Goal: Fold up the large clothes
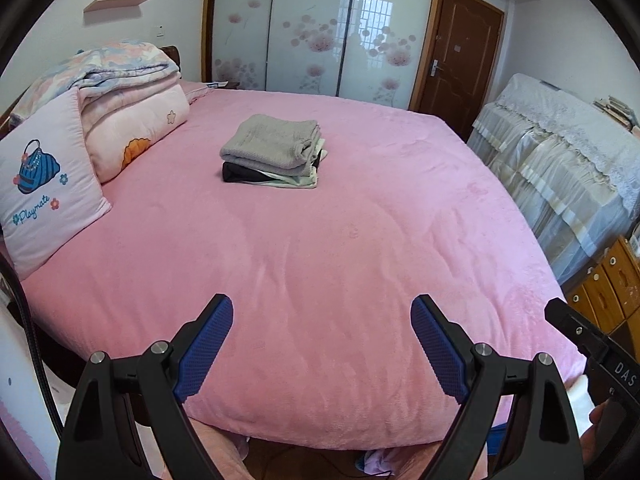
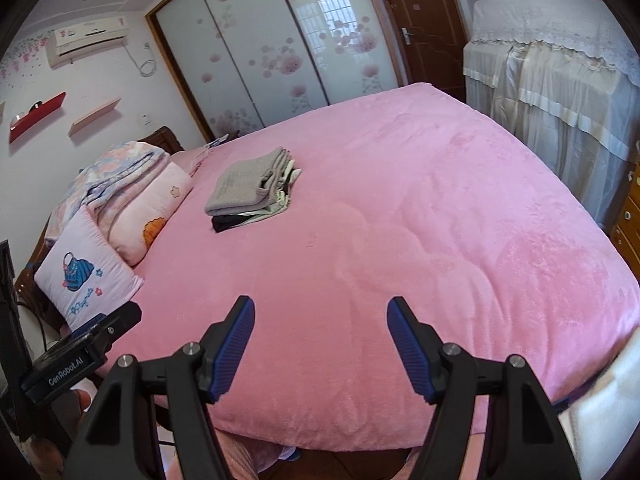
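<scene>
Both tongs agape and empty, folded clothes stack lying flat on bed

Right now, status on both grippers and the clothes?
Left gripper and right gripper: jaws open, empty, over the near edge of the pink bed. Folded stack mid-bed, grey garment on top. Nothing in between.

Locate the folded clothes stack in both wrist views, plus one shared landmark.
Left wrist: the folded clothes stack lies above centre, slightly left, grey piece on top, on the pink bedspread.
Right wrist: the stack lies left of centre, about mid-height, on the same bedspread.
Shared landmark: the handbag-print pillow, left of the stack in both.
</scene>
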Tool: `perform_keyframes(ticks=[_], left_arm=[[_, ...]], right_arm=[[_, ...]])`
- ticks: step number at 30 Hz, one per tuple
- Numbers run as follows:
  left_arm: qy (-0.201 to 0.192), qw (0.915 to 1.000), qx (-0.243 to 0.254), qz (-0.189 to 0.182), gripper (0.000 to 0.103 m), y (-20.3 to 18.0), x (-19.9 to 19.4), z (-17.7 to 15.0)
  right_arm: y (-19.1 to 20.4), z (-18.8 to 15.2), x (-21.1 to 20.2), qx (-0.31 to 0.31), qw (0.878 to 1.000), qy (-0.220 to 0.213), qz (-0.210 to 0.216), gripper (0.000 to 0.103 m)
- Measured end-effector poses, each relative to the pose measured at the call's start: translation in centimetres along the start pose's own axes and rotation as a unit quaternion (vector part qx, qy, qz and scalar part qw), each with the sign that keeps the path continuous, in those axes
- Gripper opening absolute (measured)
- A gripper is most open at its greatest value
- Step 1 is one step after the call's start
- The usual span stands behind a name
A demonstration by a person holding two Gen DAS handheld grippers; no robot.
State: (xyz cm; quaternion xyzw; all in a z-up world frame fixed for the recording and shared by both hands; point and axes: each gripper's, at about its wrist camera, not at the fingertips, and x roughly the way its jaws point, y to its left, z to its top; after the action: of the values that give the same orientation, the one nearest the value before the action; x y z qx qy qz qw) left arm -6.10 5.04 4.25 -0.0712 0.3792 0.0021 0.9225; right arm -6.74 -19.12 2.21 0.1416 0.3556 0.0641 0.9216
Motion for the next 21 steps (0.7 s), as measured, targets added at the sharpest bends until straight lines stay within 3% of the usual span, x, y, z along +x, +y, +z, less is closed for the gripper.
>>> perform_keyframes(ticks=[11, 21], left_arm=[[0.018, 0.9995, 0.003, 0.026, 0.09, -0.4, 2.6, 0.7], [0.032, 0.9992, 0.013, 0.022, 0.09, -1.3, 3.4, 0.8]], right_arm=[[1.4, -0.2, 2.7, -0.033, 0.999, 0.022, -0.024, 0.069], [2.7, -0.4, 3.3, -0.065, 0.997, 0.02, -0.032, 0.069]])
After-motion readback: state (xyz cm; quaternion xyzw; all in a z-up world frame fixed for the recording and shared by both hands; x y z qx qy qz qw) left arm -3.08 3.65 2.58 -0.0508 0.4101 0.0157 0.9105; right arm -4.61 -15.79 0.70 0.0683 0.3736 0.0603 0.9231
